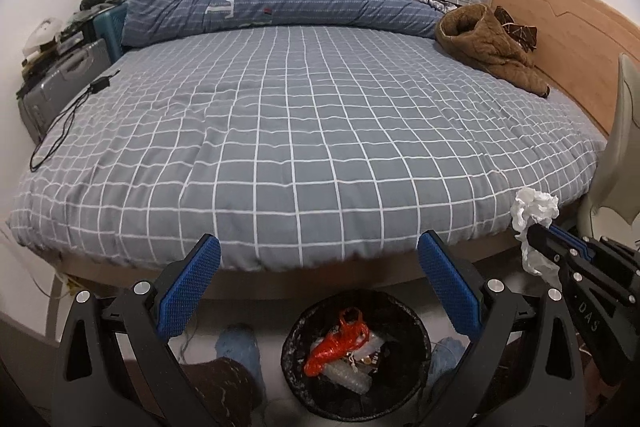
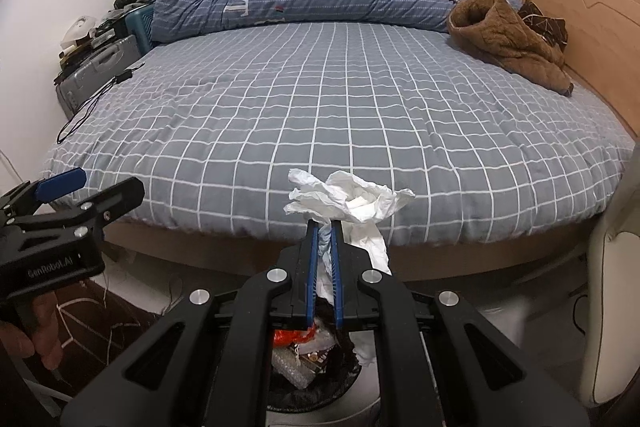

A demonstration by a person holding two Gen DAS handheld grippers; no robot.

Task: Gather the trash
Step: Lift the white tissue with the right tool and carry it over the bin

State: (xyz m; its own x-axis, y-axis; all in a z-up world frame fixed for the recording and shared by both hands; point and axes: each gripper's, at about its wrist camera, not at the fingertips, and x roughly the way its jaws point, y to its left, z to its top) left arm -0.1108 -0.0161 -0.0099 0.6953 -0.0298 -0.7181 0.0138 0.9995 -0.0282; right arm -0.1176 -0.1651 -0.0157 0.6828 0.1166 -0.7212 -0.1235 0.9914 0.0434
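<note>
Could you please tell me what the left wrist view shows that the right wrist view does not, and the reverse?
Only the left wrist view shows the full open rim of the black trash bin and the left gripper with its fingers spread and nothing between them. Only the right wrist view shows the blue pads of the right gripper pressed on the crumpled white tissue, and a hand on the left gripper's handle. Both show the checked bed, brown jacket and tissue.

Blk tools (image 1: 319, 253), blue pads (image 1: 188, 291)
</note>
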